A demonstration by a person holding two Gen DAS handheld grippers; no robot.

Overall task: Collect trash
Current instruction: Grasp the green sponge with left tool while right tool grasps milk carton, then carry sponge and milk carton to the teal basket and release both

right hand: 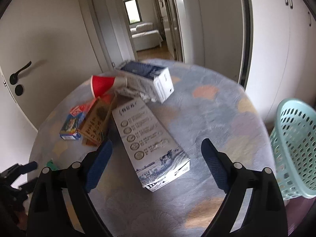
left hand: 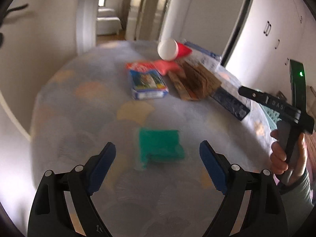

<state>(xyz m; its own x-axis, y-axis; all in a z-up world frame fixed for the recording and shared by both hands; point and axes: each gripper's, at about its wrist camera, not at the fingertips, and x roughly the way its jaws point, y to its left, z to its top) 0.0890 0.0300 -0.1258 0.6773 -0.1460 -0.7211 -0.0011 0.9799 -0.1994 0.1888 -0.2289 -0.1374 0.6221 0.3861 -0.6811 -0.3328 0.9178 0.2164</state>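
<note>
On the round table (left hand: 102, 106) lies a green packet (left hand: 161, 147), just ahead of my left gripper (left hand: 158, 152), which is open and holds nothing. Behind it lie a small blue box (left hand: 148, 84), a brown carton (left hand: 194, 83) and a red cup (left hand: 173, 49) on its side. In the right wrist view my right gripper (right hand: 156, 154) is open above the table (right hand: 217, 118), with the near end of a long white-and-blue carton (right hand: 150, 142) between its fingers, untouched. Further back are the red cup (right hand: 101, 85), the brown carton (right hand: 94, 126), the small blue box (right hand: 72, 126) and another white-and-blue box (right hand: 156, 79).
A pale green laundry basket (right hand: 294, 148) stands at the table's right edge. A hand (left hand: 284, 154) holds the other gripper at the right of the left wrist view. A closed door with a black handle (right hand: 19, 73) is left; an open doorway (right hand: 146, 29) lies beyond the table.
</note>
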